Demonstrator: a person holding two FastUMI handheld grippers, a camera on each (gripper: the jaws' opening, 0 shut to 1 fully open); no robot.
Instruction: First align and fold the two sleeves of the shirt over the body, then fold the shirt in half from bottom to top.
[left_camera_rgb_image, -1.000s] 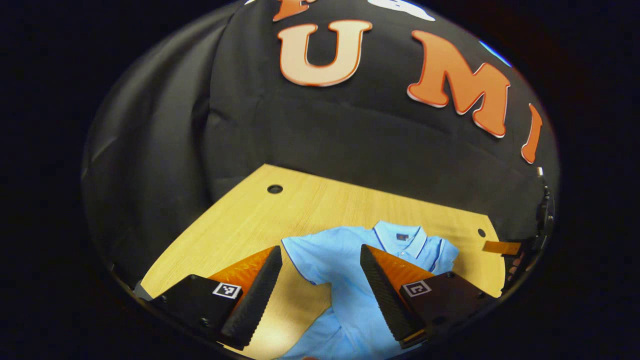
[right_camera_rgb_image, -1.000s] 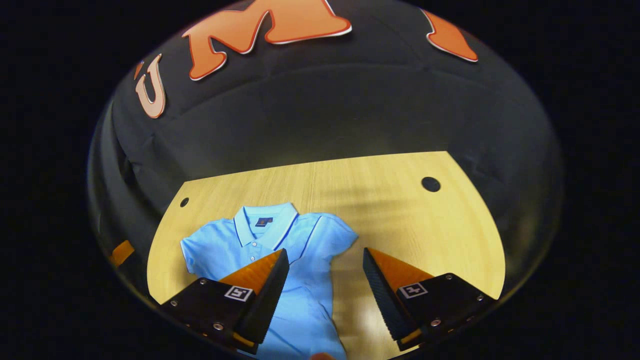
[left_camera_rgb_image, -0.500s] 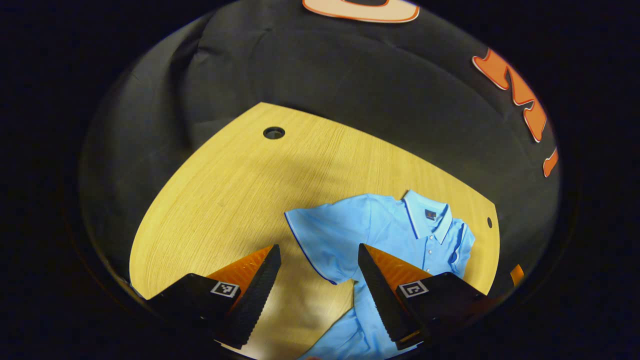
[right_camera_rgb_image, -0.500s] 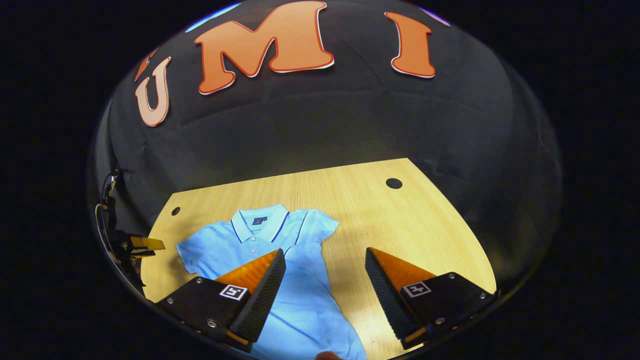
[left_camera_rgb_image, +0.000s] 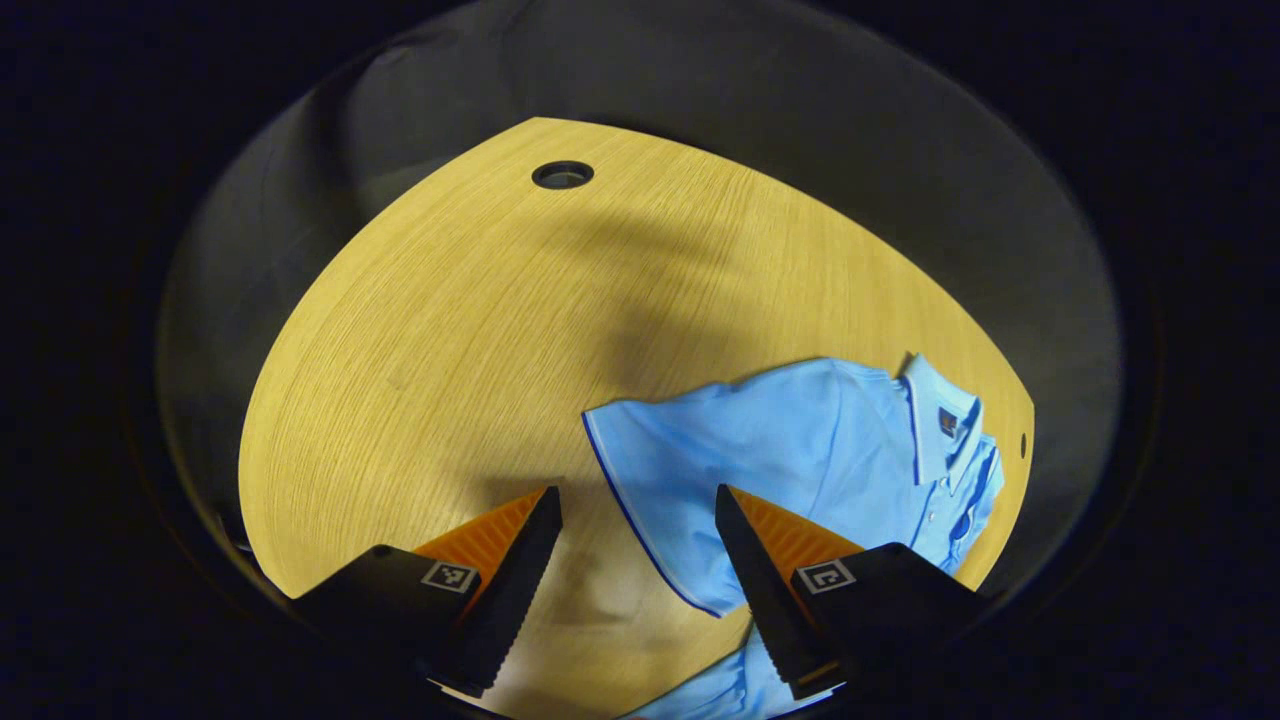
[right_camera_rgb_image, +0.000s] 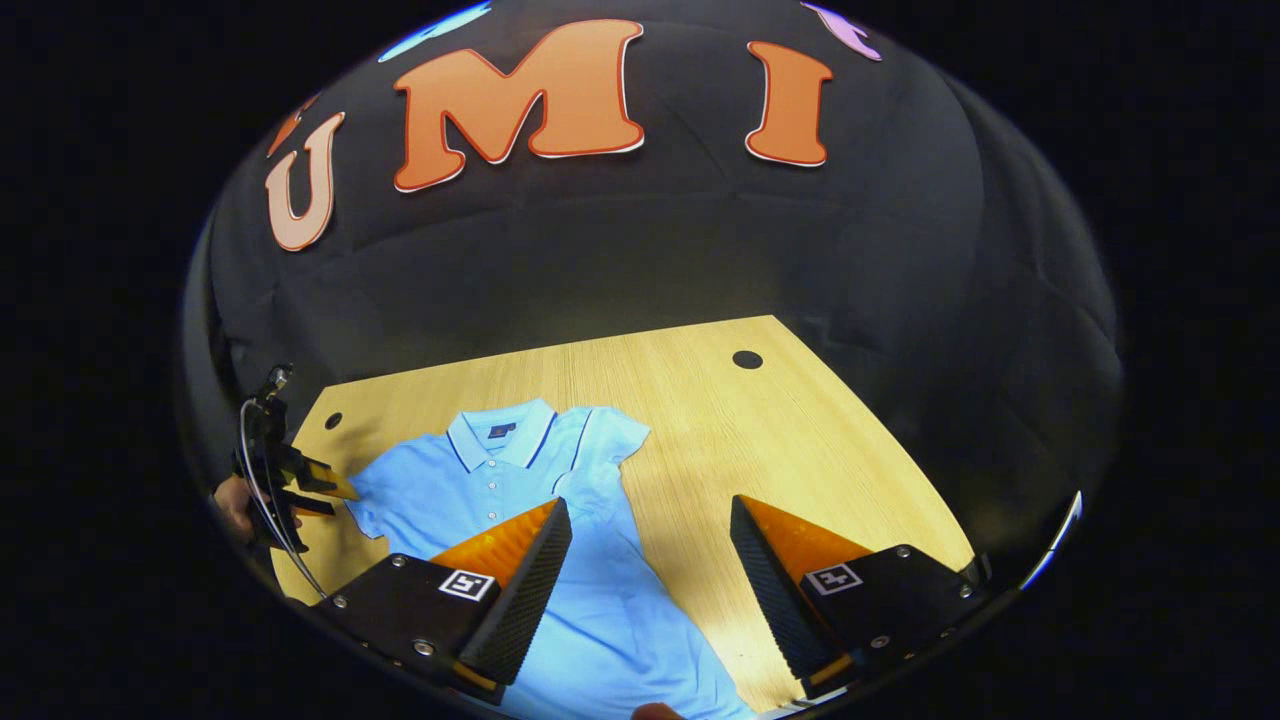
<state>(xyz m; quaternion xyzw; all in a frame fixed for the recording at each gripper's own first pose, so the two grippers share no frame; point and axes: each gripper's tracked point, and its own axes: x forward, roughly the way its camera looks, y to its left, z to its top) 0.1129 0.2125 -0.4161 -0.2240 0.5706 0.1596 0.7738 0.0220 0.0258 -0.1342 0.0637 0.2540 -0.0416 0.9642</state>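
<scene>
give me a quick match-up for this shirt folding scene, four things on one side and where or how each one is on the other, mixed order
Things:
1. polo shirt
2. left gripper
3. right gripper
4. table

States:
a. open, over the shirt's right side and bare wood
b. light wood, round holes near its far edge
c. lies flat, sleeves not yet folded
d. open, at the hem of the shirt's left sleeve

Pairs: 1-c, 2-d, 3-a, 4-b

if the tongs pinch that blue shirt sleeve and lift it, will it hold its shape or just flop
Probably flop: the blue shirt lies flat on the table with soft wrinkles, so it looks like thin, limp cloth. It likely weighs little. Lifting the sleeve may drag the body along the smooth wood. The left tongs stand open at the sleeve's edge.
</scene>
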